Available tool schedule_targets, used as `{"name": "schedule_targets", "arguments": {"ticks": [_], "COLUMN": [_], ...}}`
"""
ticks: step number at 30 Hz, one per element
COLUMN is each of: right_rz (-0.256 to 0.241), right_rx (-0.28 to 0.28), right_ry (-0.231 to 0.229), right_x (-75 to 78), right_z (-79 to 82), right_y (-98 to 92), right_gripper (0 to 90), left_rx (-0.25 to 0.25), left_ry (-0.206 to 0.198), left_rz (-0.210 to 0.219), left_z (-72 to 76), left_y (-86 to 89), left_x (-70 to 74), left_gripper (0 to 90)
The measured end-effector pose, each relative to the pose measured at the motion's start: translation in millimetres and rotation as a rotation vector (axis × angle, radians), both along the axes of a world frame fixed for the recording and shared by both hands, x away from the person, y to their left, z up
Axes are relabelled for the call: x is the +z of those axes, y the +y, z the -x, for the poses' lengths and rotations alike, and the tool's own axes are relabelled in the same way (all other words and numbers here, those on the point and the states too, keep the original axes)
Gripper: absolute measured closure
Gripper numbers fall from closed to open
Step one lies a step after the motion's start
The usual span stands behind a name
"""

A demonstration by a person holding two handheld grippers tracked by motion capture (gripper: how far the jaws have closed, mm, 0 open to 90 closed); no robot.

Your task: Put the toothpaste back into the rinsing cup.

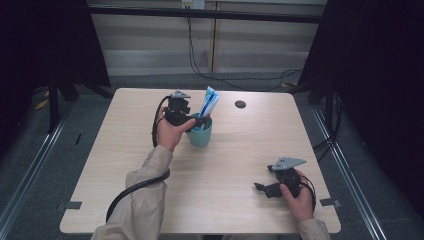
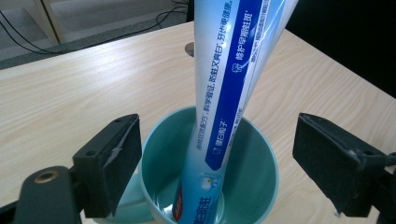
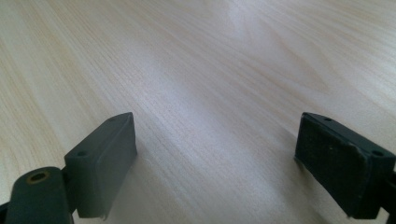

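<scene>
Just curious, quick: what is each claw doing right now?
Left gripper: open, jaws either side of the teal cup, holding nothing.
Right gripper: open, empty.

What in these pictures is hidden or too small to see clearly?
- Tube: top cut off by the left gripper view's upper edge; bottom end cut off by its lower edge.
- Cup handle: in the high view, behind the left gripper.
- Dark disc: too small to identify.

Beige sleeves point(image 1: 145, 192); black grippers with grey triangular plates point(image 1: 286, 162), black cables point(image 1: 131, 188).
</scene>
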State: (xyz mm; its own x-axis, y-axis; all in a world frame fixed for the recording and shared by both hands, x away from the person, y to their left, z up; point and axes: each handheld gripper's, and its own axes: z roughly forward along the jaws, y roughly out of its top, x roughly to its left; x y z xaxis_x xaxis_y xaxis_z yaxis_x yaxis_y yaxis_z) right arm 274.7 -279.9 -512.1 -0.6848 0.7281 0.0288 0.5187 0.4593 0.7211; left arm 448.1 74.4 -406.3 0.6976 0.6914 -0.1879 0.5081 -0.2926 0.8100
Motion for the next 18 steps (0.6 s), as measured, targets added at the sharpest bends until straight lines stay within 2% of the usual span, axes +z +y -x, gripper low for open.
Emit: {"name": "schedule_targets", "arguments": {"ticks": [1,14,18], "right_rz": [0.000,0.001,0.001], "right_rx": [-0.001,0.002,0.002], "right_ry": [0.002,0.002,0.001], "right_x": [0.1,0.1,0.0], "right_z": [0.1,0.0,-0.1], "right_y": [0.0,-0.2,-0.2], "right_gripper": [11.9,11.9,11.9], "left_rx": [-0.003,-0.007,-0.009], "left_ry": [0.002,0.007,0.027], "left_rz": [0.016,0.025,0.022], "left_z": [0.9,6.9,9.5], "left_y": [2.1,15.9,20.6], "left_x": [0.2,0.6,-0.4], "left_gripper": [15.3,14.7,14.7]}}
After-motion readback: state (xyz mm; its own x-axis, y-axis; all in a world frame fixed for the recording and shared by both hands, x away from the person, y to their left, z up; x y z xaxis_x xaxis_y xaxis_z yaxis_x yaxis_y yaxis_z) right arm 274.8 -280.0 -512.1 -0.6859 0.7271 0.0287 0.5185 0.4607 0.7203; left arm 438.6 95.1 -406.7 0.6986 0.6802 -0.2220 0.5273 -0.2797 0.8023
